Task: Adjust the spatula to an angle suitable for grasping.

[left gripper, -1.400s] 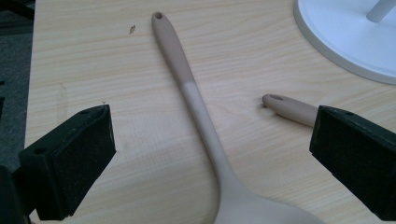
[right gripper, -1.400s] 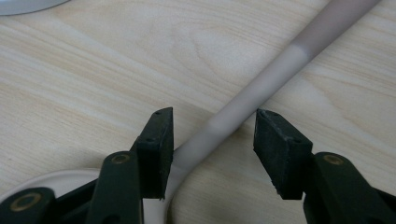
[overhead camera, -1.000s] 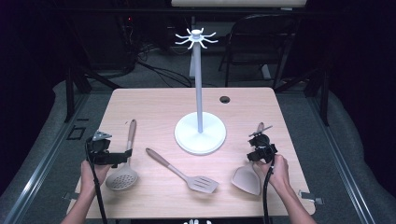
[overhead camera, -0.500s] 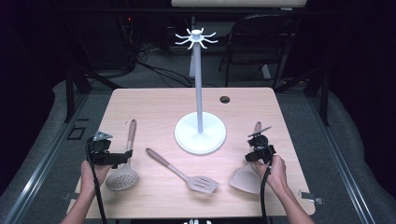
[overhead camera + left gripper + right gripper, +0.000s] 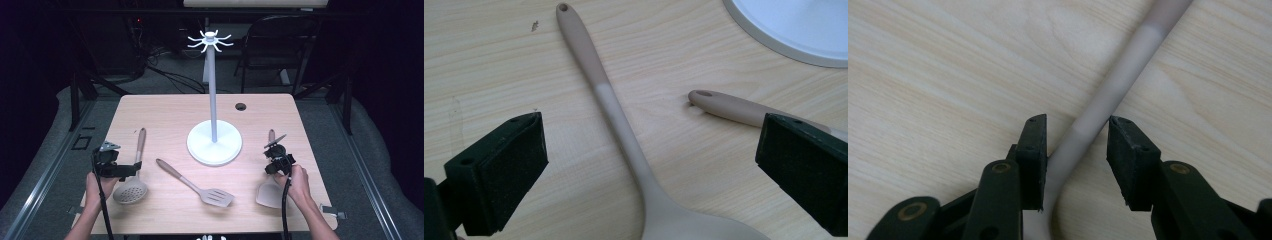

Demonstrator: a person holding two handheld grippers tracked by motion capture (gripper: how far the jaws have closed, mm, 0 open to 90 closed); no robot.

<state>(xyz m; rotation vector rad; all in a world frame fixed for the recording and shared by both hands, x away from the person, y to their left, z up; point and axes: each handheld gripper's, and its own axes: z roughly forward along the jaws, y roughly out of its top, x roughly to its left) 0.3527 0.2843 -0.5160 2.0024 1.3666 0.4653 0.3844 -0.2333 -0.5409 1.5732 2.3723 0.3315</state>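
Right tool (image 5: 278, 159) lowered over spoon handle (image 5: 1108, 100).

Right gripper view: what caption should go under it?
Right gripper jaws straddling a spoon handle on the wooden table.

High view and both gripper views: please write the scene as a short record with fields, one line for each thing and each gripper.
table: light wood
stand: white hook stand, upright near the table's middle
skimmer: perforated spoon, left side
spatula: slotted turner, front middle
spoon: solid spoon, right side
left gripper: open wide above the skimmer handle
right gripper: fingers straddle the spoon handle, a gap on one side
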